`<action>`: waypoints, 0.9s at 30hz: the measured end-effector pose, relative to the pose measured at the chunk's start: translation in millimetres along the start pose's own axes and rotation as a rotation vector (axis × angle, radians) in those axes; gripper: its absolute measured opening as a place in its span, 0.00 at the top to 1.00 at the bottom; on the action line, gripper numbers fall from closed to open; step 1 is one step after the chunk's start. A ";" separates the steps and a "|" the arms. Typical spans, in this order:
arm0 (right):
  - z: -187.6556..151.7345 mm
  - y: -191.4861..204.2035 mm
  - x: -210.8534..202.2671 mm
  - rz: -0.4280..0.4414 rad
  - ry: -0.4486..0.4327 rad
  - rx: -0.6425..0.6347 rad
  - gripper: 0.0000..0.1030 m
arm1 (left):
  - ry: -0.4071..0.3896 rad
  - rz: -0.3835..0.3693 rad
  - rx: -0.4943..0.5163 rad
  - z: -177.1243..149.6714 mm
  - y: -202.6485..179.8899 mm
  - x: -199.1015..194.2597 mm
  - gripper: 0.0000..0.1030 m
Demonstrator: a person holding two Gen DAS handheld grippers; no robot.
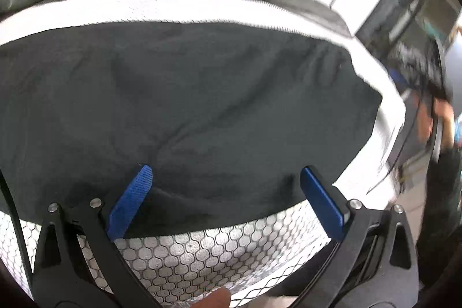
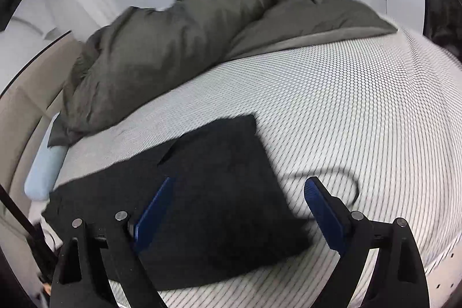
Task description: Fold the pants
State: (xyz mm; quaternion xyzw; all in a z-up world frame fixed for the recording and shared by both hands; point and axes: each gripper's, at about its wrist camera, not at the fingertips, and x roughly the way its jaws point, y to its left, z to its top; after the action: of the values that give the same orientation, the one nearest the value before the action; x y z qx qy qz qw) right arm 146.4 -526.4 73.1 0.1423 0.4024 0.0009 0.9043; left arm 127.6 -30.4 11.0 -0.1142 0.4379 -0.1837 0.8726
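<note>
Black pants (image 2: 202, 201) folded flat on honeycomb mattress (image 2: 361, 111), near its front edge. Left gripper (image 1: 225, 178) spread above pants, empty. Right gripper (image 2: 239, 192) spread, empty. Olive duvet (image 2: 161, 48) bunched behind pants.

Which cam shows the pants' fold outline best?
Right wrist. There the black pants lie as a whole folded shape on the mattress, with corners and an overlapping layer edge visible. Left wrist is too close: the pants fill the frame, showing only wrinkles and the near edge.
</note>
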 end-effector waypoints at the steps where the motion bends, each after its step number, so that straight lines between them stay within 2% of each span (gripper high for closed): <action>1: -17.1 15.5 -5.7 -0.029 -0.016 -0.019 0.10 | -0.028 0.006 -0.011 1.5 1.8 -6.1 0.01; 2: -25.8 33.1 -3.9 -0.043 -0.016 -0.042 0.10 | -0.067 0.018 -0.017 3.6 4.2 -13.9 0.01; 4: -48.1 75.8 -3.1 -0.024 -0.018 -0.132 0.10 | -0.091 0.045 -0.027 6.4 8.3 -19.4 0.01; 8: -77.5 131.9 -2.9 0.048 -0.032 -0.208 0.10 | -0.075 0.109 -0.074 18.3 17.4 -14.3 0.01; 11: -91.7 170.1 22.9 0.103 0.018 -0.184 0.10 | -0.086 0.094 -0.086 26.0 21.6 -12.0 0.01; 13: -100.8 186.5 36.7 0.109 0.049 -0.188 0.10 | -0.080 0.117 -0.080 29.2 25.9 -7.2 0.01; 16: -124.4 209.5 59.8 0.097 0.098 -0.271 0.10 | -0.047 0.147 -0.083 25.7 34.0 0.8 0.01; 18: -141.0 220.4 73.2 0.018 0.145 -0.377 0.10 | -0.013 0.167 -0.113 22.4 43.7 7.3 0.01; 21: -155.4 222.1 81.7 -0.074 0.129 -0.476 0.09 | -0.018 0.169 -0.135 22.5 52.2 8.7 0.01; 24: -155.7 206.2 76.6 -0.088 0.127 -0.462 0.09 | -0.018 0.194 -0.116 18.0 48.3 8.7 0.01; 27: -147.0 177.4 72.3 -0.142 0.122 -0.440 0.09 | -0.013 0.229 -0.076 14.5 44.5 9.8 0.01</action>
State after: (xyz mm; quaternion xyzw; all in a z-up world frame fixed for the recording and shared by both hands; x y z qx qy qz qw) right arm 108.3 -310.0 -27.1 -0.0870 0.4556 0.0336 0.8853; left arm 154.5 6.4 -3.5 -0.0975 0.4492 -0.0653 0.8857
